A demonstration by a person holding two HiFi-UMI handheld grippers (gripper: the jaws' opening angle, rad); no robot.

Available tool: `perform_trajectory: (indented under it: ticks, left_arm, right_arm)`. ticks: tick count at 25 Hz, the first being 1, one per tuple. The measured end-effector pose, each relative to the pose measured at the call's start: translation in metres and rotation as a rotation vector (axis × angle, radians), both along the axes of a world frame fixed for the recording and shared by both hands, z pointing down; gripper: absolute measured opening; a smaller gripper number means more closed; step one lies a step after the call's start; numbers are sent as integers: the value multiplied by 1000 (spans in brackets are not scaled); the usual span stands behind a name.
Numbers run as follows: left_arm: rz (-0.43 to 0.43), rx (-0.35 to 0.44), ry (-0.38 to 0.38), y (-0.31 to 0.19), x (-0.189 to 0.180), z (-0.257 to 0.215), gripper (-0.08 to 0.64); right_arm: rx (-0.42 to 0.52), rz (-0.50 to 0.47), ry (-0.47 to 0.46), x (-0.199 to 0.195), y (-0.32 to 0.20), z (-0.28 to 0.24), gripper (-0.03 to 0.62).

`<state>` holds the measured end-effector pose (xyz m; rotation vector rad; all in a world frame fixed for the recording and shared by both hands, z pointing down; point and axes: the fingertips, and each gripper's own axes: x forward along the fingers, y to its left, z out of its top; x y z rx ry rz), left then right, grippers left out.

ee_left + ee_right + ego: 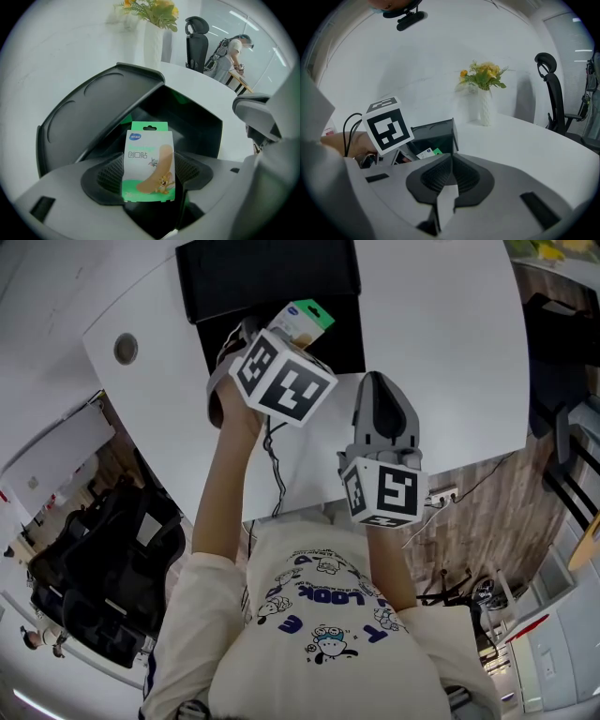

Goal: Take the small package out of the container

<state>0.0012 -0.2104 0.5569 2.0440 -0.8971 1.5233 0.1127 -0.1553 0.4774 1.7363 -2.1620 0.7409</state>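
Observation:
My left gripper (149,180) is shut on a small green and white plaster package (149,161), held upright just above the open black container (187,117). In the head view the package (302,321) sticks out past the left gripper (281,343) over the container (272,282). The container's lid (93,110) stands open to the left. My right gripper (382,404) hangs over the white table, to the right of the container, with its jaws pressed together and nothing between them (451,176). From the right gripper view the package (429,153) peeks out beside the container (433,136).
A white table (441,343) carries the container. A white vase with yellow flowers (485,91) stands at its far side. A black office chair (555,93) is on the right. A cable hole (126,348) lies at the table's left. A person (232,54) stands in the background.

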Motion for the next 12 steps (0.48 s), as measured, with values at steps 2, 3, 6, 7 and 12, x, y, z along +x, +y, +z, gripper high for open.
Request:
perform_trajectory:
  ticks: [2, 3, 6, 7, 12]
  left_arm:
    - [30, 5, -18, -1, 0, -2, 328]
    - [44, 9, -22, -1, 0, -4, 328]
    - [65, 9, -10, 0, 1, -9, 328]
    - [72, 3, -6, 2, 2, -9, 328]
    - [110, -3, 4, 7, 5, -12, 328]
  right_arm:
    - [1, 4, -1, 2, 0, -1, 32]
    - [1, 6, -2, 3, 0, -2, 32]
    - [-4, 10, -8, 2, 1, -1, 32]
    - [-5, 11, -10, 2, 1, -1, 32]
    - [2, 8, -16, 0, 0, -3, 32]
